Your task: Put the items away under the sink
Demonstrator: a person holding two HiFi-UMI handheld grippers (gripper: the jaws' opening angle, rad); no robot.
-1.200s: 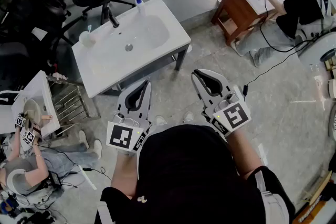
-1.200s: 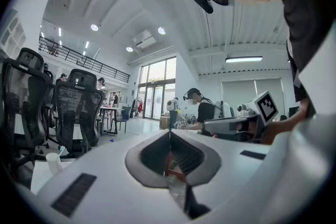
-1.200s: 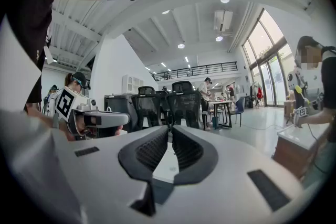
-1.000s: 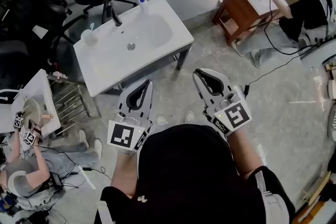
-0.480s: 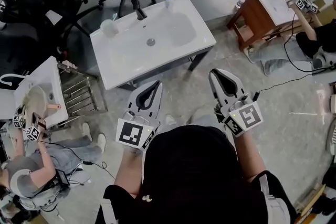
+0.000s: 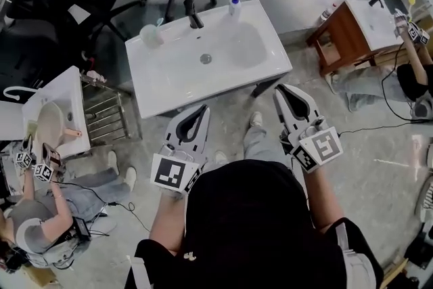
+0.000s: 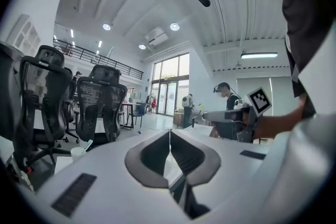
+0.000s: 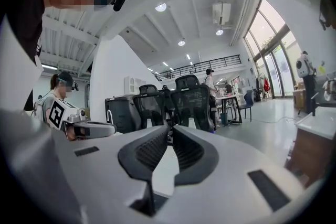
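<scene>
I hold my left tongs [image 6: 200, 109] and right tongs [image 6: 281, 89] shut and empty, side by side just short of the white sink [image 6: 169, 88] — ready, I think, to reach the cup [image 6: 151, 34] and the blue-topped bottle [image 6: 234, 3] standing by the tap [image 6: 194, 13] at its far edge.

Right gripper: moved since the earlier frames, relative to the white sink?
Yes. In the head view the right gripper has come closer to the white sink, its tip now just short of the near right corner.
</scene>
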